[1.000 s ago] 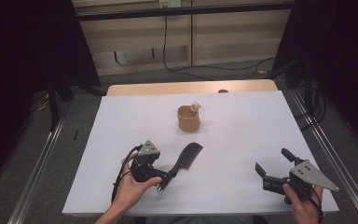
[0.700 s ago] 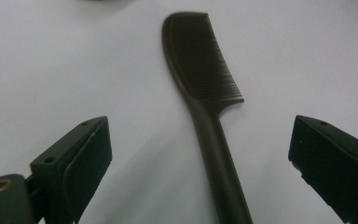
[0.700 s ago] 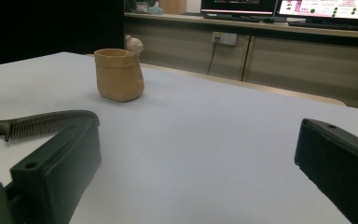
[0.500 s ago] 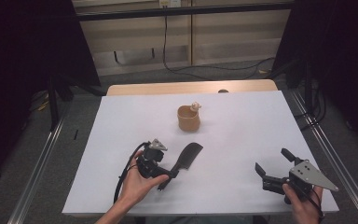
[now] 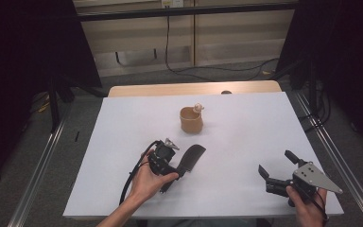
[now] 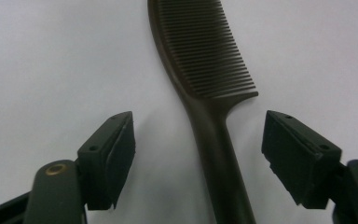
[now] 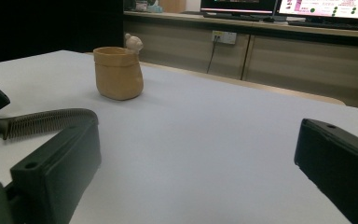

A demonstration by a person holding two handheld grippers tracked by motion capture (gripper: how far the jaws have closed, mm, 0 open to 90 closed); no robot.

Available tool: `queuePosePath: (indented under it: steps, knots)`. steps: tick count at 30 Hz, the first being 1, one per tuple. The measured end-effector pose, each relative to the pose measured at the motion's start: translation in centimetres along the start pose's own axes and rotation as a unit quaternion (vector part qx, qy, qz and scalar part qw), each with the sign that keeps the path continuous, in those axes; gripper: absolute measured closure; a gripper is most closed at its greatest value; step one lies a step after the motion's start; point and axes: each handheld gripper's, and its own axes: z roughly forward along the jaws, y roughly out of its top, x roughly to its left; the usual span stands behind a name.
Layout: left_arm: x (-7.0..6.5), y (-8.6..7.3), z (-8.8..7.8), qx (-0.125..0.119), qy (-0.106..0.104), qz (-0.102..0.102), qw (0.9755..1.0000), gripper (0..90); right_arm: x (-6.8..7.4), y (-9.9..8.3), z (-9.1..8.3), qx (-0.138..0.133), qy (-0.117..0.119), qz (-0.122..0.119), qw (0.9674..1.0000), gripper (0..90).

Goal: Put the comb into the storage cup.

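Observation:
A dark brown comb (image 5: 192, 156) lies flat on the white table (image 5: 246, 123), teeth end toward the far side. My left gripper (image 5: 172, 170) points down over its handle. In the left gripper view the handle of the comb (image 6: 205, 60) runs up between the jaws of the left gripper (image 6: 200, 123). The jaws have just been closing, but a gap still shows on each side of the handle and the pads do not touch it. My right gripper (image 5: 276, 162) rests near the front right corner, open with nothing between its jaws (image 7: 198, 140).
A tan pouch-shaped cup (image 5: 191, 119) with a small figure on its rim stands upright beyond the comb, and shows at the left as the cup (image 7: 118, 72). Metal rails (image 5: 38, 170) flank the table. Cables lie on the floor behind.
My left hand has slid to the right onto the comb's handle, and its jaws have narrowed around it. The right gripper has stayed put.

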Motion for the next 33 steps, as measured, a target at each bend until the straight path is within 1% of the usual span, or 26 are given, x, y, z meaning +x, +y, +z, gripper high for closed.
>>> queuePosePath:
  steps: [1,2,3,4,5,6,7,8,10,11,13,14,15,16,18,21,22,24,25,26,27,28,31,33]
  knots:
    - [0.0,0.3,0.2,0.011,-0.007,-0.004,0.9999,32.3,0.0,0.0,0.0,-0.003,-0.001,-0.002,1.0000,0.0]
    - [0.0,0.4,0.3,0.019,-0.007,-0.003,0.9998,32.6,0.0,0.0,-0.1,-0.002,-0.002,-0.001,1.0000,0.0]
    - [0.0,0.4,0.3,0.019,-0.007,-0.003,0.9998,35.1,0.0,0.0,-0.1,-0.002,-0.002,-0.001,1.0000,0.0]
    - [0.1,0.4,0.4,0.026,-0.004,-0.001,0.9997,36.7,0.0,0.0,-0.1,-0.002,-0.001,-0.002,1.0000,0.0]
    - [0.0,0.4,0.5,0.027,-0.003,-0.003,0.9996,36.6,0.0,0.0,-0.1,-0.003,0.000,-0.002,1.0000,0.0]
    - [0.1,0.4,0.6,0.029,-0.008,-0.006,0.9995,36.6,0.0,0.0,-0.1,-0.003,0.000,-0.002,1.0000,0.0]
    - [0.1,0.3,0.7,0.031,-0.003,-0.007,0.9995,36.7,0.0,0.0,-0.1,-0.002,0.001,-0.002,1.0000,0.0]
    - [0.0,0.4,0.6,0.028,-0.004,-0.002,0.9996,39.2,0.0,0.0,0.0,-0.002,0.001,-0.004,1.0000,0.0]
    - [0.0,0.4,0.5,0.028,-0.002,0.002,0.9996,39.9,0.0,0.0,0.0,-0.001,0.002,-0.001,1.0000,0.0]
    - [-0.1,0.4,0.5,0.033,-0.003,0.003,0.9994,40.2,0.0,0.0,0.0,-0.001,0.001,0.000,1.0000,0.0]
    - [-0.2,0.3,0.6,0.037,-0.005,0.004,0.9993,44.0,0.0,0.0,0.0,-0.002,0.001,-0.001,1.0000,0.0]
    - [-0.2,0.3,0.7,0.044,-0.007,0.005,0.9990,47.4,0.0,0.0,0.0,-0.003,0.002,-0.002,1.0000,0.0]
    - [-0.3,0.2,0.7,0.045,-0.004,0.003,0.9990,47.4,0.0,0.0,0.0,-0.003,0.002,-0.002,1.0000,0.0]
    - [-0.3,0.2,0.7,0.048,-0.008,0.007,0.9988,47.4,0.0,0.0,0.0,-0.003,0.003,-0.003,1.0000,0.0]
    - [-0.4,0.3,0.7,0.050,-0.003,0.008,0.9987,48.1,0.0,0.0,0.0,-0.002,0.004,-0.003,1.0000,0.0]
    - [-0.5,0.4,0.8,0.052,-0.006,0.011,0.9985,48.2,0.0,0.0,0.0,0.000,0.003,-0.002,1.0000,0.0]
    - [-0.6,0.4,0.8,0.054,-0.003,0.010,0.9985,48.2,0.0,0.0,0.0,0.000,0.003,-0.002,1.0000,0.0]
    - [-0.7,0.6,0.8,0.064,0.003,0.017,0.9978,50.4,0.0,0.0,0.0,-0.001,0.003,-0.002,1.0000,0.0]
    - [-0.8,0.6,0.9,0.062,0.005,0.015,0.9980,52.1,0.0,0.0,0.0,0.000,0.002,-0.002,1.0000,0.0]
    - [-0.8,0.7,0.9,0.065,0.005,0.020,0.9976,52.2,0.0,0.0,0.0,0.000,0.002,-0.002,1.0000,0.0]
    - [-0.9,0.7,1.0,0.064,0.007,0.020,0.9977,53.2,0.0,0.0,0.0,0.000,0.003,-0.002,1.0000,0.0]
    - [-1.2,0.7,1.0,0.066,0.016,0.026,0.9974,52.6,0.1,0.0,0.0,0.000,0.002,-0.002,1.0000,0.0]
    - [-1.3,0.7,1.1,0.064,0.019,0.026,0.9974,53.1,0.1,0.0,0.0,0.000,0.004,-0.001,1.0000,0.0]
    - [-1.2,0.7,1.0,0.069,0.017,0.025,0.9972,53.7,0.1,0.0,0.0,-0.001,0.003,-0.002,1.0000,0.0]
